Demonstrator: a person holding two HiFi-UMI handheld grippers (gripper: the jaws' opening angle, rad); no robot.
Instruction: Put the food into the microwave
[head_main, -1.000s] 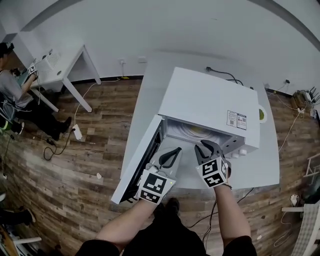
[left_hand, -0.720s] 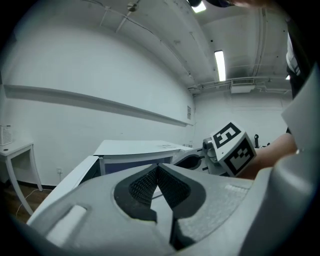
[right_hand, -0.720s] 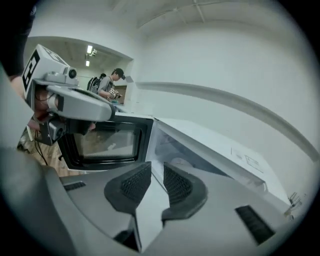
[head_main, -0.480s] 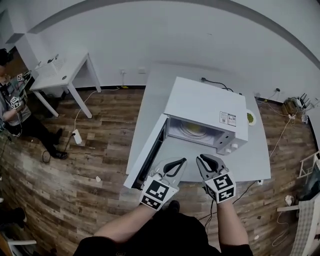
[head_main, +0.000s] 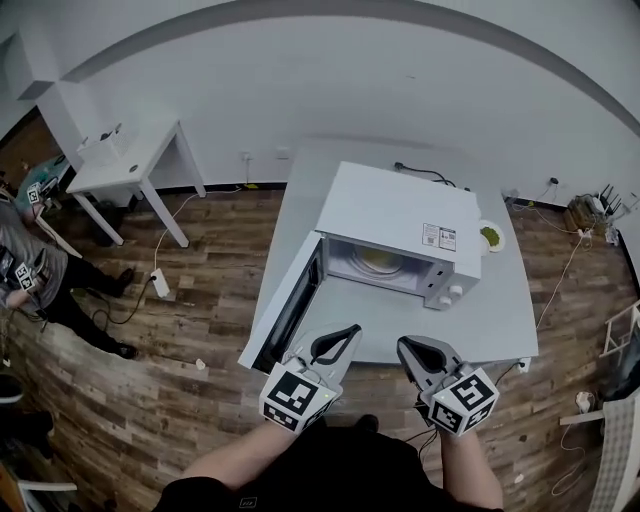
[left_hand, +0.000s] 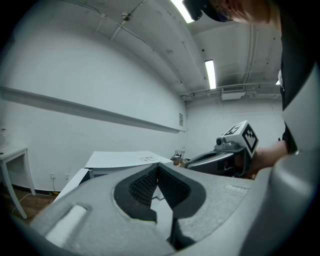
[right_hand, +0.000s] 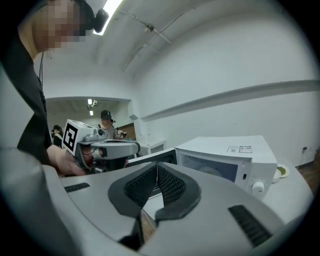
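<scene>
The food (head_main: 382, 262), a yellowish portion on a plate, sits inside the microwave (head_main: 400, 212). Judged stiff, smooth and breakable; grip the plate's near rim. The door (head_main: 288, 312) stands open at left. Nearer, the left gripper (head_main: 345, 333) and right gripper (head_main: 408, 347) are pressed together, empty.

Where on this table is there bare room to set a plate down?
The table in front of the microwave, out to the near edge, is bare. Crowded: the open door on the left, the dish at the microwave's right.

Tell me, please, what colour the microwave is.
White; the microwave shows best in the head view.
</scene>
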